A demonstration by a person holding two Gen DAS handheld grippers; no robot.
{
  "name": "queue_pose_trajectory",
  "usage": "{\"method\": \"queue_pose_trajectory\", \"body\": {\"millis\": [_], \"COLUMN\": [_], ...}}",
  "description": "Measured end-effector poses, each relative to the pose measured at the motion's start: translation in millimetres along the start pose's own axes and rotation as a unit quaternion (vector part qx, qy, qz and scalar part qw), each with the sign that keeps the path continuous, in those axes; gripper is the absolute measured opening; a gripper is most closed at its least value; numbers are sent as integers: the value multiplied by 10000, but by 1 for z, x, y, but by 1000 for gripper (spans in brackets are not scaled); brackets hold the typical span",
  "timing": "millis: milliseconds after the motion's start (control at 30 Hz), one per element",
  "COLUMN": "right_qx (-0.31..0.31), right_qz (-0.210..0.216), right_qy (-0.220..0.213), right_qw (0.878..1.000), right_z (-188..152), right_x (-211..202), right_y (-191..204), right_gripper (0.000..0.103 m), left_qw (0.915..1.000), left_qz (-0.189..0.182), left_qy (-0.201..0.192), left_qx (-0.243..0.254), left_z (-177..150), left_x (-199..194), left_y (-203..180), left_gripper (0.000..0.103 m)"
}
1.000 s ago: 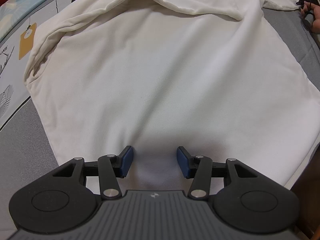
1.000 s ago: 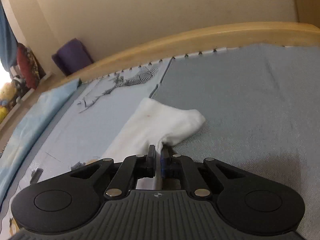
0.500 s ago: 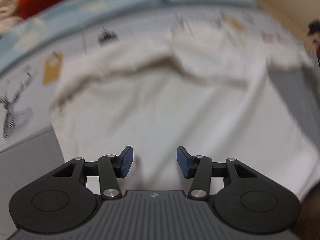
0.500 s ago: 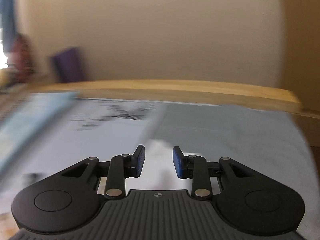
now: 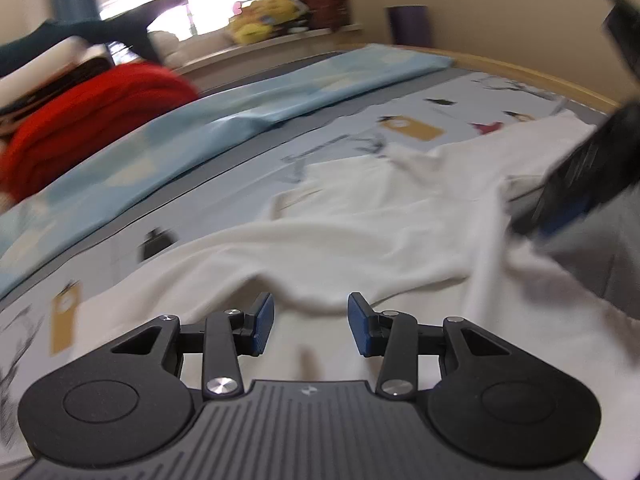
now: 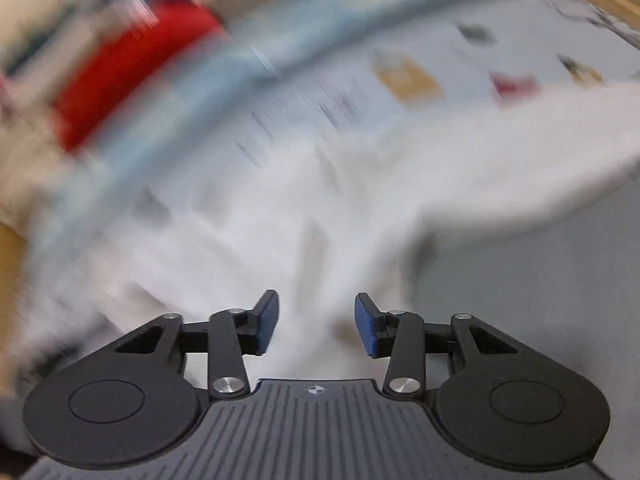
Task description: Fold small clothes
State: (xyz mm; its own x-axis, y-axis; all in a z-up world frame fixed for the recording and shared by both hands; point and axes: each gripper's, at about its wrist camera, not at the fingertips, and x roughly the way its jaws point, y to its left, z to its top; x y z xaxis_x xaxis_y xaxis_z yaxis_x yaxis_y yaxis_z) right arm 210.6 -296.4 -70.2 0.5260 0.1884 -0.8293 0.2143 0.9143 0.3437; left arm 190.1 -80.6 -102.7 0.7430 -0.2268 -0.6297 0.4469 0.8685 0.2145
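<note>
A white garment lies spread and rumpled on the bed, with a raised fold just beyond my left gripper. That gripper's jaws are closing, still apart, with only flat cloth below them and nothing pinched. In the blurred right wrist view, my right gripper hovers over the same white garment. Its jaws are opening, with nothing between the pads. The right gripper also shows as a dark blur with a blue pad at the right edge of the left wrist view.
A red bundle and a light blue sheet lie at the far left of the bed. A printed sheet and a grey mat lie under the garment. A wooden bed rail runs behind, and a cluttered window sill stands beyond.
The right gripper let go of the white cloth end, opened and swung fast over the garment. The left gripper tipped up from looking down at the cloth to looking across the bed.
</note>
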Motion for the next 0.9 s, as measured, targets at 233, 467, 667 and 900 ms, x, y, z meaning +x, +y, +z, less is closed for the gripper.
{"method": "queue_pose_trajectory", "body": {"millis": [233, 467, 667, 900], "right_qx": [103, -256, -396, -423], "right_qz": [-255, -407, -783, -941], "right_qy": [661, 790, 835, 599], "right_qw": [9974, 9957, 9926, 9929], "right_z": [-21, -21, -16, -6], "right_x": [30, 41, 36, 41], "right_y": [-15, -8, -6, 24], "right_gripper": [34, 34, 34, 35], "left_qw": [9962, 9988, 9962, 9422], "left_qz": [-399, -90, 599, 1902], "left_qy": [369, 315, -207, -94], "left_qx": [677, 368, -600, -2757], "left_z": [1, 14, 36, -27], "left_x": [55, 81, 47, -8], "left_y": [-54, -41, 42, 225], "left_gripper": [47, 4, 3, 3]}}
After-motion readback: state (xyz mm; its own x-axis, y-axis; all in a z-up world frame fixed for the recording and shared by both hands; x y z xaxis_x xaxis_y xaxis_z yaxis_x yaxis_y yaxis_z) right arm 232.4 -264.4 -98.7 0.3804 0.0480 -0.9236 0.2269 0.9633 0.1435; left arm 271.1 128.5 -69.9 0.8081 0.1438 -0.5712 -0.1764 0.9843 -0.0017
